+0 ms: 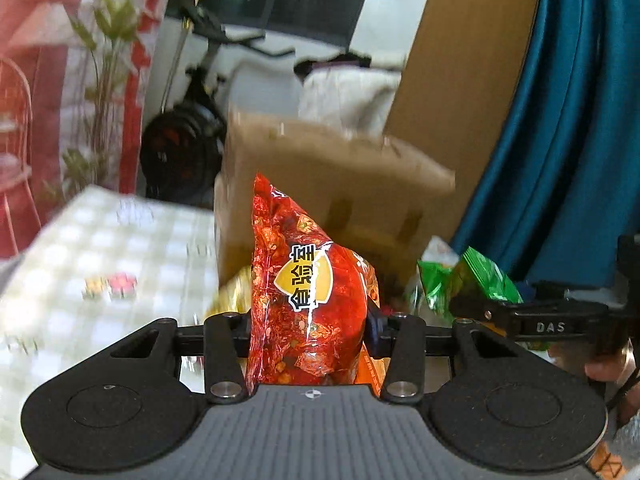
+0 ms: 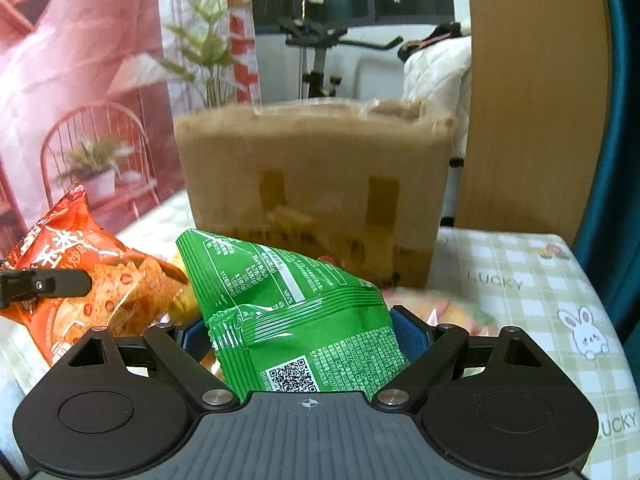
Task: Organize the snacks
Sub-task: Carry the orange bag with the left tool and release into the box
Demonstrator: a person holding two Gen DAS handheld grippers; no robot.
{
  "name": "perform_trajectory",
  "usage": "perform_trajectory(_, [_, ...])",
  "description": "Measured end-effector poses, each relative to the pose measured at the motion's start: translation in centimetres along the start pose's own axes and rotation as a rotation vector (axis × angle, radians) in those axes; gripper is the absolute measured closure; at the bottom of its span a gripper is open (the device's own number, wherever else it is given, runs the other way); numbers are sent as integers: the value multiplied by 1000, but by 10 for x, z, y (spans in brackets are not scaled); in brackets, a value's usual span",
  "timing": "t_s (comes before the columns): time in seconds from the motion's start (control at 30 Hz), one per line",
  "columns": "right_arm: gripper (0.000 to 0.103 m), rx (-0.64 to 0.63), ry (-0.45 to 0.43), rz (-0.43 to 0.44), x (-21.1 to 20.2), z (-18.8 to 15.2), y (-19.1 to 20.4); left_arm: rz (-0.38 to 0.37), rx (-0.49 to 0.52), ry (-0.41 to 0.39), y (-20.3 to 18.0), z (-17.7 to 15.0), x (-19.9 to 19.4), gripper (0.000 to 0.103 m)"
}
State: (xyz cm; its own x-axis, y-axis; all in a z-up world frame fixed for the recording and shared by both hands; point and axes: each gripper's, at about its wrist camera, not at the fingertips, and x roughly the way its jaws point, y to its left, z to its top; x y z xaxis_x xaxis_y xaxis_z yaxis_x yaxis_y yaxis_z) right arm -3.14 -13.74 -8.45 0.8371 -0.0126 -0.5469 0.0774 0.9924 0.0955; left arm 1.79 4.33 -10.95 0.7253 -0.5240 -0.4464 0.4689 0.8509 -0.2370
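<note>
The red snack bag [image 1: 308,300] stands upright between the jaws of my left gripper [image 1: 310,330], pinched at its lower half with its top corner pointing to twelve o'clock. My right gripper [image 2: 304,332] is clamped on a green snack bag [image 2: 296,312], which lies tilted with one corner rising toward eleven o'clock; its jaws stand wide around the puffy pack. From the left camera the green bag and the right gripper's finger [image 1: 532,316] show at three o'clock, close beside me; from the right camera the red bag shows at nine o'clock, so the two bags are near each other but apart.

Dead ahead at twelve o'clock a brown cardboard box [image 2: 312,184] stands on the table, its top edge above both bags. The table's far right corner [image 2: 560,240] lies at two o'clock in the right view, with bare cloth between it and the box. In the left view open cloth stretches to nine o'clock.

The surface is a checked green-and-white tablecloth [image 2: 520,300] printed with rabbits and the word LUCKY. Behind it are a teal curtain [image 1: 560,120], a wooden panel [image 2: 532,100], an exercise bike [image 2: 320,52], and a plant [image 2: 208,40].

More snack packs, yellowish and blurred [image 2: 448,308], lie on the cloth under and beyond the green bag, just in front of the box.
</note>
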Motion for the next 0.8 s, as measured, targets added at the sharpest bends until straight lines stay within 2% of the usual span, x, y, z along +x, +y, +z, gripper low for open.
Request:
perform_trajectory(0.2, [16,55,-90,54,-6,48,-17,66,44,-88,-11,42,14,55])
perform_trajectory(0.4, [16,48,-233,21,0,115,-37,97,98,-180,-22,101,37,55])
perform_trajectory(0.5, [16,61,-276,23,13,146,-48,102,110,-214,-25,129,52,55])
perform_trajectory(0.63, [16,63,-285,19,45,176,-56,124,141,-220,-32,160,82,55])
perform_trajectory(0.8, [16,137,-225,37,98,194,-71,152,156,-171,-33,180,122,55])
